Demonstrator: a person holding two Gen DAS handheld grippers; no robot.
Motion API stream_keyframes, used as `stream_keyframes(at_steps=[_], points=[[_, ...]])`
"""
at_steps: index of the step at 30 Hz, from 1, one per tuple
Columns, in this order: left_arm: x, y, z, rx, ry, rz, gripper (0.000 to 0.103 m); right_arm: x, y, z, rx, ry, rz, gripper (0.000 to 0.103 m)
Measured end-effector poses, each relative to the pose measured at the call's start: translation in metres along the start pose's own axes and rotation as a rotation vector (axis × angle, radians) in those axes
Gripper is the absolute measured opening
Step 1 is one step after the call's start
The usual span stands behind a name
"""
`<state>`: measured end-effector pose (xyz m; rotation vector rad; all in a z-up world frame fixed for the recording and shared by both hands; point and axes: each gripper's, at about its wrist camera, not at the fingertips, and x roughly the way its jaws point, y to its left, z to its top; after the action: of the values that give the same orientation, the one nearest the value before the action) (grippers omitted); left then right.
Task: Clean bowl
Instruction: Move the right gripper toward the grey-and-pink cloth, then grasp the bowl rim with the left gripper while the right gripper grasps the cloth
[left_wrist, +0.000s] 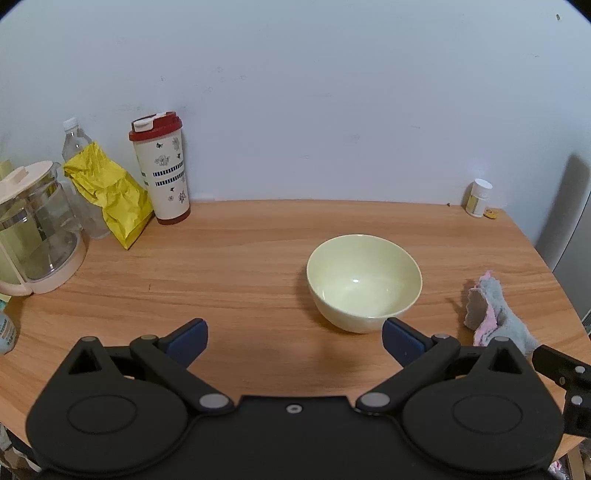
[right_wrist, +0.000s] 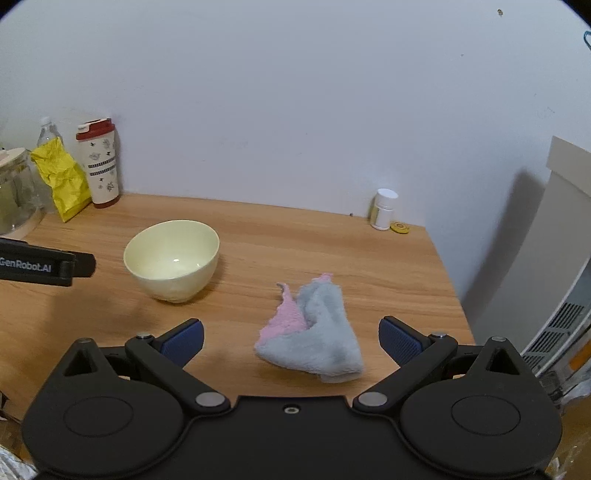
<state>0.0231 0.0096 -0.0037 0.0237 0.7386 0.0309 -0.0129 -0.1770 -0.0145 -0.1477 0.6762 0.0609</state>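
A pale yellow bowl (left_wrist: 364, 282) stands upright and empty on the wooden table (left_wrist: 221, 258); it also shows in the right wrist view (right_wrist: 173, 258). A crumpled blue-and-pink cloth (right_wrist: 314, 332) lies on the table to the bowl's right, also seen in the left wrist view (left_wrist: 491, 312). My left gripper (left_wrist: 293, 341) is open and empty, just in front of and left of the bowl. My right gripper (right_wrist: 291, 341) is open and empty, with the cloth lying between its fingers' line, just ahead.
At the back left stand a glass pitcher (left_wrist: 35, 229), a plastic bottle (left_wrist: 75, 144), a yellow bag (left_wrist: 110, 194) and a red-lidded tumbler (left_wrist: 164, 170). A small white bottle (right_wrist: 384, 208) and a yellow disc (right_wrist: 400, 227) sit at the back right. The table's right edge (right_wrist: 454, 288) borders a white appliance (right_wrist: 561, 295).
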Motion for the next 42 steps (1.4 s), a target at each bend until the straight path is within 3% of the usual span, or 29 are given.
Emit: stream_keyframes(at_steps=[2,7,15,21,25,29,33,36,38,42], points=[[0.002,-0.004,0.001,0.006,0.05,0.006,0.103,0.0,-0.001,-0.001,0.014,-0.002,0.0,0.103],[0.002,0.001,-0.006,-0.053,-0.053,-0.059,0.103,0.001,-0.004,-0.002,0.062,0.008,0.015,0.103],[-0.002,0.004,-0.014,-0.087,-0.075,-0.116,0.103,0.002,-0.017,-0.001,0.133,0.013,-0.002,0.103],[0.0,0.004,-0.016,-0.052,-0.115,-0.101,0.103,-0.006,-0.028,-0.004,0.166,-0.16,0.011,0.103],[0.006,0.004,-0.013,-0.019,-0.122,-0.137,0.103,0.001,-0.034,-0.002,0.196,-0.138,0.041,0.103],[0.02,0.011,-0.008,-0.055,-0.14,-0.164,0.103,0.021,-0.051,0.001,0.299,-0.06,0.092,0.103],[0.042,0.018,-0.009,-0.063,-0.199,-0.205,0.103,0.029,-0.067,-0.005,0.406,-0.078,0.135,0.103],[0.068,0.022,-0.008,-0.105,-0.135,-0.193,0.103,0.037,-0.073,-0.011,0.398,-0.088,0.141,0.102],[0.085,0.027,-0.001,-0.143,-0.102,-0.234,0.103,0.044,-0.073,-0.012,0.377,-0.072,0.144,0.101],[0.117,0.039,0.005,-0.239,-0.04,-0.235,0.102,0.062,-0.076,-0.015,0.35,-0.003,0.154,0.087]])
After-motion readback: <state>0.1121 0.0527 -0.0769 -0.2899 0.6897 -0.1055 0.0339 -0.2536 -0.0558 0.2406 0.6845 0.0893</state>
